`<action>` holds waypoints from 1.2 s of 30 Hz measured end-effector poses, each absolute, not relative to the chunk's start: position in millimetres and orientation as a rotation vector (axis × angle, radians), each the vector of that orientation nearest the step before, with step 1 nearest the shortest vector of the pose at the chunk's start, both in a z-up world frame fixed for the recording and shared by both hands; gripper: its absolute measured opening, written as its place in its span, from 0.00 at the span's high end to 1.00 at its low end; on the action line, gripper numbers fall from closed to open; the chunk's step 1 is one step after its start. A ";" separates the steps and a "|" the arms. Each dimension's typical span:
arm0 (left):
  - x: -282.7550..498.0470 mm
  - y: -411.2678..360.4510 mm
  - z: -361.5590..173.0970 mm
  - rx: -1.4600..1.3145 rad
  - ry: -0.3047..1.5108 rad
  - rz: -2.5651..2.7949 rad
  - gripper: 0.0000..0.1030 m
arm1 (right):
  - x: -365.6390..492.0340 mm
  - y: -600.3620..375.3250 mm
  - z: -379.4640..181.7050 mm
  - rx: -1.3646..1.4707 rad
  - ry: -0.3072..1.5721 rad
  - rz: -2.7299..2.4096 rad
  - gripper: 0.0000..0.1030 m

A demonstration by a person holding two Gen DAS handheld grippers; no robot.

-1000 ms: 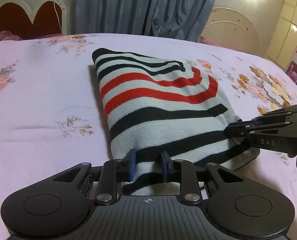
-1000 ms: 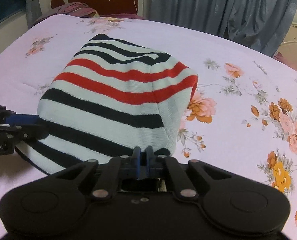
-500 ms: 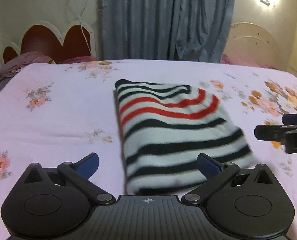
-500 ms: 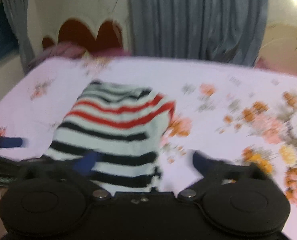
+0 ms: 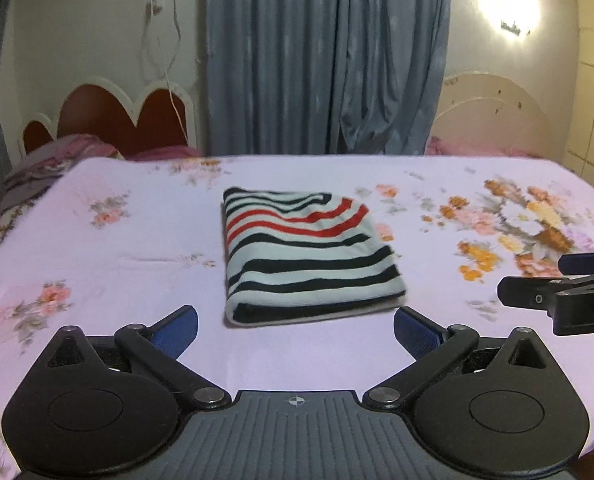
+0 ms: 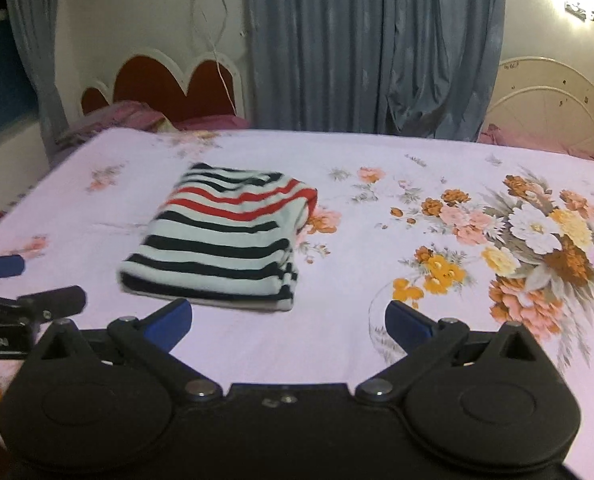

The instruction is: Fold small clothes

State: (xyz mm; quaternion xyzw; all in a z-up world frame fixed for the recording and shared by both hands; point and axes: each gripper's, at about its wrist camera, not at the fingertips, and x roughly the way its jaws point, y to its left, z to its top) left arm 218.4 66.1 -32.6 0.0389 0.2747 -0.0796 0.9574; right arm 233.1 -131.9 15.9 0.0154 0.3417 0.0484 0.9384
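- Left claw (image 5: pixel 295 326): spread wide, blue pads (image 5: pixel 177 328) well apart, nothing between them; hovered above the bed sheet (image 5: pixel 97 256), short of the near edge of the garment.
- Right claw (image 6: pixel 288 322): also spread wide and empty, held just short of the garment's near right corner (its side profile showed at the right edge of the left wrist view (image 5: pixel 561 296)).
- Striped garment (image 5: pixel 305 256): lay folded into a compact rectangle on the bed, flat, touched by neither claw; pale with black bands and two red bands toward the far end; folded edge toward the cameras.
- Same garment (image 6: pixel 225 240) in the right wrist view: sat left of centre, beside the orange flower print of the sheet (image 6: pixel 437 240).
- Behind the bed: grey-blue curtain (image 5: pixel 325 56), red scalloped headboard (image 5: pixel 109 120), lit wall lamp (image 5: pixel 509 0) at upper right.
- Slight blur in both views.
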 end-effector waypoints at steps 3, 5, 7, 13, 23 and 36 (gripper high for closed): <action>187.5 70.1 -20.2 0.050 0.538 -0.156 0.00 | 206.8 -132.8 28.8 0.030 0.679 0.095 0.01; 173.4 72.3 -14.0 0.044 0.533 -0.150 0.00 | 189.7 -134.6 36.9 0.034 0.667 0.086 0.01; 158.9 74.4 -8.2 0.040 0.520 -0.152 0.00 | 174.3 -136.3 43.7 0.038 0.655 0.079 0.01; 126.0 72.3 1.3 0.025 0.499 -0.173 0.00 | 142.1 -142.5 52.9 0.056 0.637 0.068 0.01; 110.2 63.4 8.7 0.040 0.475 -0.174 0.00 | 127.0 -141.6 61.4 0.061 0.604 0.070 0.01; 110.1 63.2 9.1 0.031 0.472 -0.167 0.00 | 124.3 -138.6 62.1 0.055 0.601 0.067 0.01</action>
